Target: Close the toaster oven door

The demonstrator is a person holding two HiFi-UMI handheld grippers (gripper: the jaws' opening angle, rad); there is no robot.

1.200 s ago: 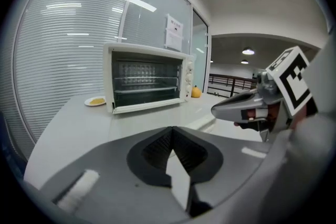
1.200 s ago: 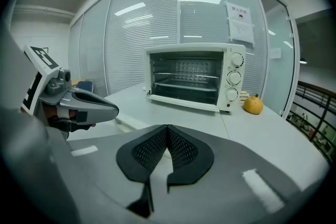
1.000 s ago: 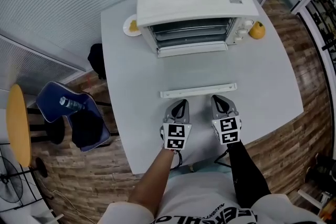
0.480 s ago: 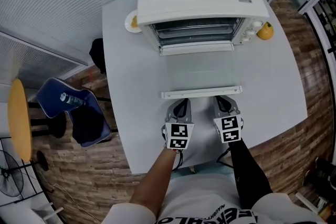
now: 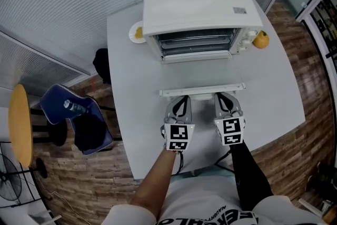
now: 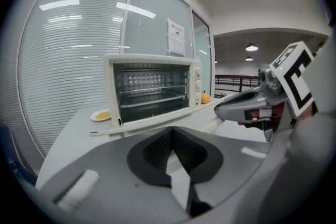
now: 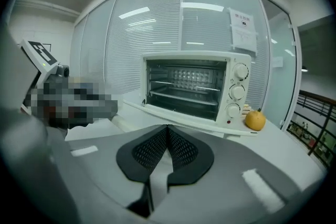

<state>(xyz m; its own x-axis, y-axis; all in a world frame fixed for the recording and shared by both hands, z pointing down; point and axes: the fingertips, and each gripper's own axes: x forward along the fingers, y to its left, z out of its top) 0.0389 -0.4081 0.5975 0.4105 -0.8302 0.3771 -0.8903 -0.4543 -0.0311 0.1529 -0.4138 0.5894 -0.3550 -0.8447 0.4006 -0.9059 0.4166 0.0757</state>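
A white toaster oven [image 5: 200,5] stands at the back of the grey table [image 5: 131,92]. Its glass door [image 5: 202,74] hangs fully open, lying flat toward me, with the white handle bar [image 5: 202,90] at its near edge. My left gripper [image 5: 181,99] and right gripper [image 5: 224,97] sit side by side just short of that bar, both shut and holding nothing. In the left gripper view the oven [image 6: 152,89] and its door edge [image 6: 157,124] lie ahead beyond the jaws [image 6: 172,134]. The right gripper view shows the oven [image 7: 191,86] past its own jaws [image 7: 167,134].
A small plate with yellow food [image 5: 137,32] sits left of the oven. A yellow fruit [image 5: 259,39] rests at the oven's right. Beside the table on the left are a chair with a blue bag and bottle [image 5: 73,113] and a yellow stool [image 5: 18,124].
Both grippers have moved forward together, closing the gap to the door's handle bar. The door stays down and flat.
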